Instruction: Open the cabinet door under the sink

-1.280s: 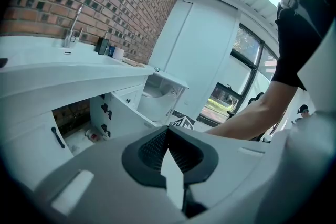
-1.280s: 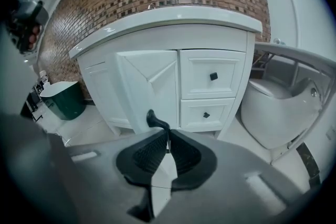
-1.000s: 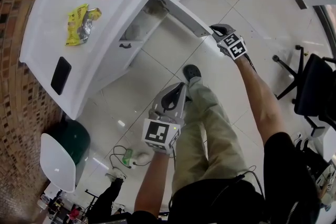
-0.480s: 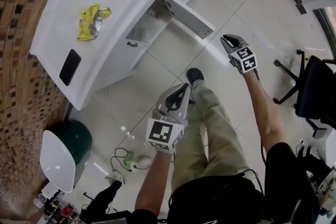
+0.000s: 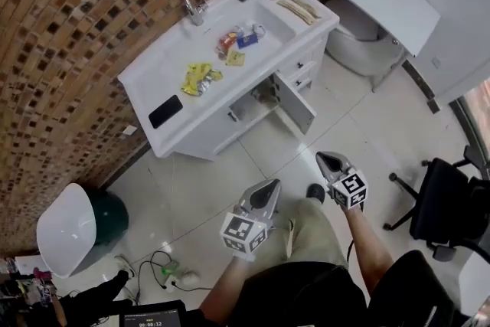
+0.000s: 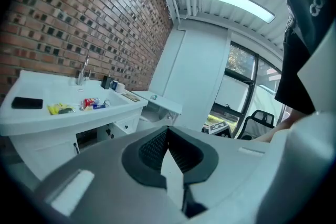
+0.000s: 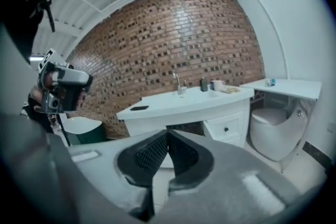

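Hard to make out: the dark opening (image 5: 249,105) under the sink shows no contents. In the right gripper view the jaws cover most of it, and the door's handle cannot be told in any view.
Cut off: the black office chair (image 5: 448,203) runs off the right edge of the head view, and the person's body fills its bottom.
Door: the flat white cabinet door (image 5: 295,102) stands swung wide out from the white vanity cabinet (image 5: 207,135). It is attached beside the small drawers (image 5: 304,70), with its free edge over the tiled floor (image 5: 230,180).
Worktop: a black phone (image 5: 165,111) lies near the left end, yellow wrappers (image 5: 197,78) mid-front, and a chrome tap (image 5: 194,9) stands at the back edge.
Left gripper (image 5: 272,186): clenched, jaw tips touching, nothing between them; well apart from the door.
Right gripper (image 5: 321,158): its jaws have just been closing and meet with nothing between them; also well apart from the door.
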The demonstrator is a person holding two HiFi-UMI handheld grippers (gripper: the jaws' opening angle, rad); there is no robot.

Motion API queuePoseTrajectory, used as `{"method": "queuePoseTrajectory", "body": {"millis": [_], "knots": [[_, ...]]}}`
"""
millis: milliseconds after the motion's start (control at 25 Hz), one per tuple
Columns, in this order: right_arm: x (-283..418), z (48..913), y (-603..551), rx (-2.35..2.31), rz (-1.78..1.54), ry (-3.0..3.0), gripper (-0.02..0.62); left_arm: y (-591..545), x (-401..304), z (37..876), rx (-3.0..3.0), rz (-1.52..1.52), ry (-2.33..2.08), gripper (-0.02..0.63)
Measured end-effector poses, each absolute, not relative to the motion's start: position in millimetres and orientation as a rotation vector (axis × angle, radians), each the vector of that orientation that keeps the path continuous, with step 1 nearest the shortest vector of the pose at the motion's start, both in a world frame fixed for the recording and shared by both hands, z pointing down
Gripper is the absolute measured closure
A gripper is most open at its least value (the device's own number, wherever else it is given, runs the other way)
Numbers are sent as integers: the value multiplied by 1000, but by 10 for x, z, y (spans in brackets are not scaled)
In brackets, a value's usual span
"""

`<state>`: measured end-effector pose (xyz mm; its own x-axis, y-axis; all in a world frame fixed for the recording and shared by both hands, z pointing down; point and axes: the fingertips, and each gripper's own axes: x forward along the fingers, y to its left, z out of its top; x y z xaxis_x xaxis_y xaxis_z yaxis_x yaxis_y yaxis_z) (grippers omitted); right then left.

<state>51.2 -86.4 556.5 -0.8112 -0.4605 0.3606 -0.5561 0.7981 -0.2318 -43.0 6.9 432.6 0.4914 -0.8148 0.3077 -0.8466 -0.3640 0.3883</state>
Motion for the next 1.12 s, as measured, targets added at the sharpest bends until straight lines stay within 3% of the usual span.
{"method": "queuePoseTrajectory", "body": {"millis": [160,360,800,1120], "knots": [[121,4712,-362,481,373,-2872,604,360,-368,3882,2212,0,-1510,592],[131,3988,380,171,315,-2991,604,845,-231,3505,2090,-105,-1766,591],[1642,3450,1580,-158,316,-2974,604,2013,1279,3374,1887,-164,-1959,591],[2195,3333,1964,-163,425,-2959,604,2204,1862,3155,1914,-123,-1957,591]]}}
